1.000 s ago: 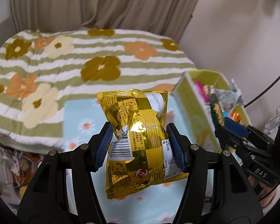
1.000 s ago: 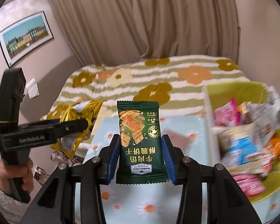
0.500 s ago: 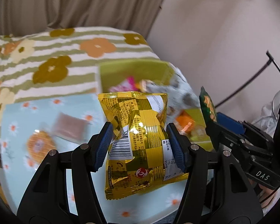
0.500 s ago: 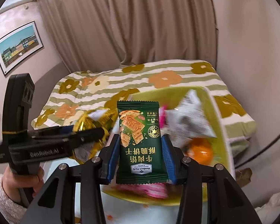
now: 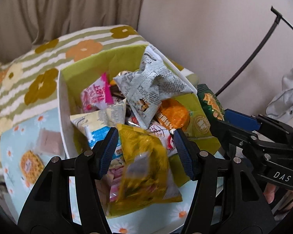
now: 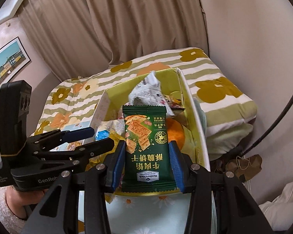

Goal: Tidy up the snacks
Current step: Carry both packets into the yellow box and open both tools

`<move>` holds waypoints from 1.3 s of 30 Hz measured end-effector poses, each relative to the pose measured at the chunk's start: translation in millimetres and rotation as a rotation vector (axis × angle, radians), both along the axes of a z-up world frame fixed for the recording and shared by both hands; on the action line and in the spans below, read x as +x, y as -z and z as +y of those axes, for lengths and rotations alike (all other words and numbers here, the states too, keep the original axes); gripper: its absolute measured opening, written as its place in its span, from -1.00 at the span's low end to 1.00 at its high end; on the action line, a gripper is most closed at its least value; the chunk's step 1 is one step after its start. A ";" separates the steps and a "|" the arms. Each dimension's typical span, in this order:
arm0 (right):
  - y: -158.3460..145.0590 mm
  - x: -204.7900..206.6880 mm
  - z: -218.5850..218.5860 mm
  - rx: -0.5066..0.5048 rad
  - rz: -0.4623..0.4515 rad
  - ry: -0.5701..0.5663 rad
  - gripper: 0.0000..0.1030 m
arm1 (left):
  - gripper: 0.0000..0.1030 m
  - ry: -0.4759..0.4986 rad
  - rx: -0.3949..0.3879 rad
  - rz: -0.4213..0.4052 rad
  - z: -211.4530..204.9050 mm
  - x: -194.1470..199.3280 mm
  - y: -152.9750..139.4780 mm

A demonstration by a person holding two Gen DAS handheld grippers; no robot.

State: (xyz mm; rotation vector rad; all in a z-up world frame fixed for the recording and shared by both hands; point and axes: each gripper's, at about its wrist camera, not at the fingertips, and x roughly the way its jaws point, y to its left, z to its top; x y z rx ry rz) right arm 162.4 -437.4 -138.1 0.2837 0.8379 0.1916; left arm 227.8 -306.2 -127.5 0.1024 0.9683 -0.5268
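Note:
A yellow-green box (image 5: 61, 107) filled with several snack packets stands on a daisy cloth. My left gripper (image 5: 146, 136) hovers over its near end. The golden chip bag (image 5: 144, 165) is blurred and sags low between the fingers, with a gap at the right pad, so the jaws are open. My right gripper (image 6: 146, 150) is shut on an upright green cracker packet (image 6: 146, 146), just over the box's near rim (image 6: 193, 120). That packet (image 5: 211, 103) also shows at the box's right side in the left wrist view. The left gripper (image 6: 102, 136) is to the right gripper's left.
A round waffle packet (image 5: 32, 163) and a brown packet (image 5: 48, 142) lie on the daisy cloth left of the box. A flowered striped blanket (image 6: 224, 89) lies behind, curtains and a wall beyond. A black cable (image 5: 250, 58) arcs at the right.
Both grippers swung right, from over the cloth to above the box. The golden bag, firmly pinched before, has slipped down out of the left pads. The green packet stays clamped.

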 end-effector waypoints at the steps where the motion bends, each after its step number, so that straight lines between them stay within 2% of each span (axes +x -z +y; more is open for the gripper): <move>1: 0.7 -0.1 -2.3 0.000 0.000 0.003 -0.21 | 0.15 0.000 0.018 -0.004 -1.2 2.0 0.8; 2: 1.2 0.4 -4.1 -0.001 0.002 0.007 -0.21 | 0.39 -0.004 0.040 -0.004 -2.8 3.2 2.2; 3: 1.9 1.5 -5.7 0.001 0.003 0.010 -0.21 | 0.72 -0.010 0.057 -0.002 -2.8 4.1 4.0; 5: 2.6 2.1 -6.4 0.005 0.006 0.016 -0.21 | 0.87 -0.016 0.063 0.001 3.7 3.3 5.7; 13: 7.6 4.9 -5.6 0.000 0.025 -0.009 -0.21 | 0.89 -0.100 0.088 0.004 49.3 -4.4 4.4; 23: 26.3 27.3 14.8 -0.012 0.090 -0.062 -0.21 | 0.90 -0.145 0.063 0.011 80.3 -11.8 1.2; 25: 30.7 30.0 17.5 -0.017 0.111 -0.064 0.02 | 0.90 -0.151 0.063 0.014 83.4 -13.0 2.6; 27: 31.8 28.4 18.5 -0.026 0.105 -0.059 0.97 | 0.90 -0.159 0.060 0.018 87.2 -14.2 3.9; 33: 24.4 17.6 18.6 -0.028 0.063 -0.058 0.99 | 0.90 -0.175 0.050 0.017 95.7 -20.4 3.9; 39: 3.3 11.6 26.1 -0.046 0.002 -0.082 0.99 | 0.90 -0.199 0.045 -0.033 102.7 -31.1 -11.4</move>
